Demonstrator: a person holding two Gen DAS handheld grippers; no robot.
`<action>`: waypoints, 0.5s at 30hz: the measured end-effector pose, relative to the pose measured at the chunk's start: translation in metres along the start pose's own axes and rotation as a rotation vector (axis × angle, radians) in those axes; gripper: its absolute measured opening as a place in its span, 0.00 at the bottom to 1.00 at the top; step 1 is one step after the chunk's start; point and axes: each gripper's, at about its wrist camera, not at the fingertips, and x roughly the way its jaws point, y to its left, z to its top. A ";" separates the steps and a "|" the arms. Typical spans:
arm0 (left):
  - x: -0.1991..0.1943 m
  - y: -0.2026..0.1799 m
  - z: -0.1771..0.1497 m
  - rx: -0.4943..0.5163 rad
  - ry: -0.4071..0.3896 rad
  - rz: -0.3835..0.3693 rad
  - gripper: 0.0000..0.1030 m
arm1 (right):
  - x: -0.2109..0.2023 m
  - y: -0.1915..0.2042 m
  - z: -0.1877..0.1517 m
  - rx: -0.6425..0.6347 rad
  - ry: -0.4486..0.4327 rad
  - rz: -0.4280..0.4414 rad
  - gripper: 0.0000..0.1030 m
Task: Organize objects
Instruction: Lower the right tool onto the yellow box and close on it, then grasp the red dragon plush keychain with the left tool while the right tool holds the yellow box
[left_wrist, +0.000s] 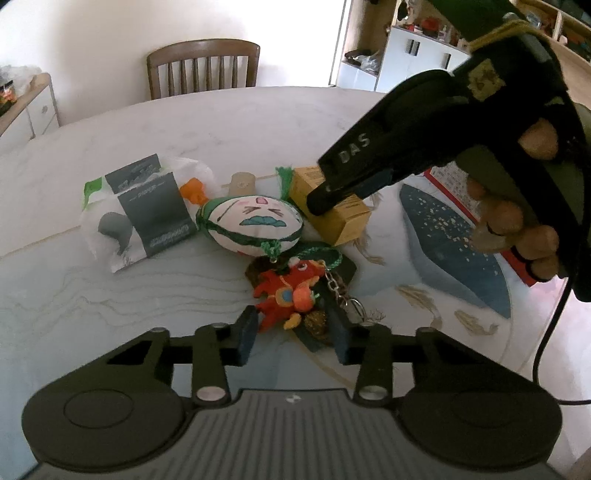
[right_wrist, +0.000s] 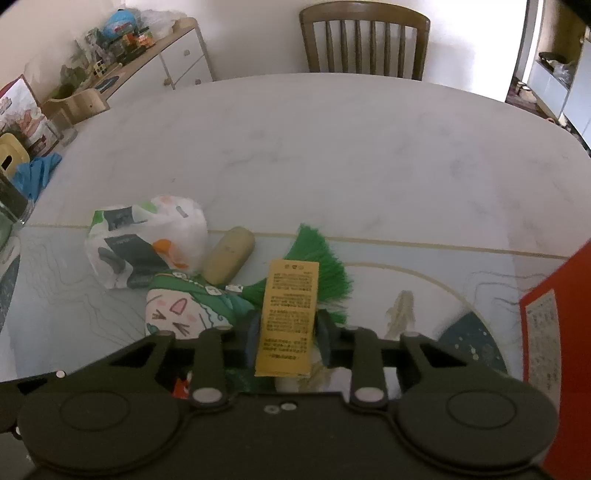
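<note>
A pile of objects lies on the table mat. My left gripper (left_wrist: 293, 328) is open around a red plush keychain toy (left_wrist: 291, 291) with a metal chain, not closed on it. Behind it lie a white egg-shaped sachet with a drawn face and green cord (left_wrist: 251, 225), a white packet with grey labels (left_wrist: 140, 218), and a yellow box (left_wrist: 332, 210). My right gripper (right_wrist: 286, 332) is shut on the yellow box (right_wrist: 290, 314), seen in the left wrist view (left_wrist: 332, 199) gripping its top. A green tassel (right_wrist: 321, 266) and a tan oval case (right_wrist: 229, 260) lie beyond.
A red box (right_wrist: 554, 332) stands at the right. A wooden chair (right_wrist: 365, 40) stands at the table's far edge (right_wrist: 332, 79). A cabinet with toys (right_wrist: 147, 55) stands at the left. A glass jar (right_wrist: 11, 206) and blue cloth (right_wrist: 37, 173) sit at the table's left edge.
</note>
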 end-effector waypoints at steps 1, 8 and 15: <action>-0.001 0.000 0.000 -0.006 0.000 -0.002 0.34 | -0.003 -0.001 -0.001 0.006 -0.001 0.003 0.28; -0.007 0.000 -0.003 -0.015 0.006 0.018 0.25 | -0.021 -0.007 -0.013 0.018 -0.011 0.035 0.27; -0.013 0.006 -0.006 -0.052 0.025 0.030 0.31 | -0.030 -0.013 -0.023 0.035 -0.015 0.050 0.27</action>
